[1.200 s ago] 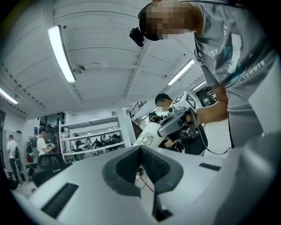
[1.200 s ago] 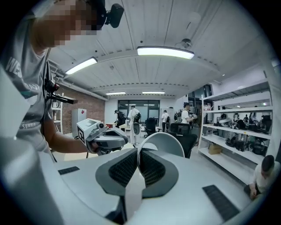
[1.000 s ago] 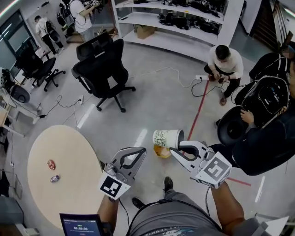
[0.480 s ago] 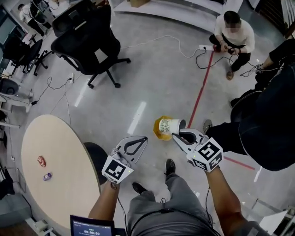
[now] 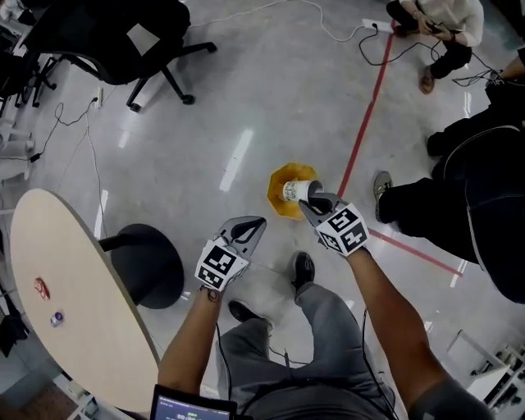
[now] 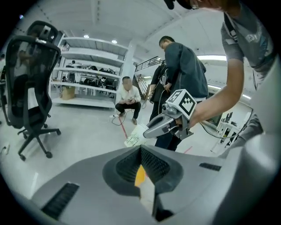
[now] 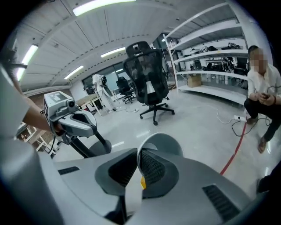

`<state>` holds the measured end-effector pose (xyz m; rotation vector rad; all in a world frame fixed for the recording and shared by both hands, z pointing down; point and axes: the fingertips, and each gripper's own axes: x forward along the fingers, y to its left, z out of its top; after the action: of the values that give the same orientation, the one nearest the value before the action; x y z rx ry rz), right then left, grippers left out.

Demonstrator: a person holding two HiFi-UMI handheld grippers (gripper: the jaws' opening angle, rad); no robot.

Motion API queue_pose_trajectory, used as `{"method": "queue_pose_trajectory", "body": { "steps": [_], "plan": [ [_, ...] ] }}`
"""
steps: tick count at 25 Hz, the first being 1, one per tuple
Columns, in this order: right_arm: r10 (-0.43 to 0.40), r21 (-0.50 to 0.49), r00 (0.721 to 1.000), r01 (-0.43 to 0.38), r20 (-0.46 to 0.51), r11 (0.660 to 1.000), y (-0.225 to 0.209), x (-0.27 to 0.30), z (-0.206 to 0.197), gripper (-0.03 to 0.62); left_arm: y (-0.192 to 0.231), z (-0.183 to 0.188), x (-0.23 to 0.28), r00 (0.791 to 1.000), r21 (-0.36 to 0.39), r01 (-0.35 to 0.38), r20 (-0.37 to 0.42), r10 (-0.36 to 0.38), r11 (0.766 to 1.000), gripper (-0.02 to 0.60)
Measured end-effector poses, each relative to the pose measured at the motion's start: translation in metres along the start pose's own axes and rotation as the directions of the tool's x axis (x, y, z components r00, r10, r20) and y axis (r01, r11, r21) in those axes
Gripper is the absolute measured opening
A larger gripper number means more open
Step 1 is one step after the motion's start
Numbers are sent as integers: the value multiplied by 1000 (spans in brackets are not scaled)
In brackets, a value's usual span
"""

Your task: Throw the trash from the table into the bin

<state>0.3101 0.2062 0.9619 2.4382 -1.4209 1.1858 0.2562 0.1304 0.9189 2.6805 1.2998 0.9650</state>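
Right gripper point(image 5: 311, 198) pinching cup point(image 5: 294, 191) rim above yellow bin point(image 5: 281, 208), floor point(image 5: 246, 98) open around

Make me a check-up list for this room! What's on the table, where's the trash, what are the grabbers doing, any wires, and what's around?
Surface: beige oval table at left, above a grey floor.
Job's things: paper cup hangs over the yellow bin; red scrap and small scrap lie on the table.
Clutter: nothing seen besides a small screen.
Grippers: left gripper shut, empty; right gripper shut on the cup's rim.
Cables: white cable runs to a power strip on the floor.
Surroundings: black office chair, red floor line, people at right.
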Motion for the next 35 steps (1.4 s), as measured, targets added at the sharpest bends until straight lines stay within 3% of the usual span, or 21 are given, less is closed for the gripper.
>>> {"method": "queue_pose_trajectory", "body": {
  "steps": [4,8,12,16,18,24,30,35],
  "plan": [
    [-14,15,995,15,-95,1000,-25,56,-59,29,18,-56,31,998,-51,5,-54,-8,999,41],
    [-17,27,987,21,-163,999,-39,90,-94,29,29,-82,43,998,-80,1,-63,-6,997,41],
    [-28,31,981,34,-190,999,-46,105,-106,29,33,-90,43,998,-104,-6,-62,0,995,41],
    [-46,22,983,50,-180,998,-45,100,-94,32,28,-77,31,999,-106,-9,-53,4,994,41],
    [-43,17,982,47,-182,999,-40,90,-84,67,23,-62,22,999,-103,-11,-43,6,995,41],
    [-29,22,993,31,-114,999,-18,18,-23,69,-4,20,-16,1000,-82,-12,5,13,997,41],
    [-41,53,996,37,75,998,21,-101,77,69,-42,130,-62,997,13,6,76,-7,1000,41],
    [-39,10,967,38,253,999,67,-200,181,69,-75,231,-124,986,118,-26,167,6,993,41]
  ]
}}
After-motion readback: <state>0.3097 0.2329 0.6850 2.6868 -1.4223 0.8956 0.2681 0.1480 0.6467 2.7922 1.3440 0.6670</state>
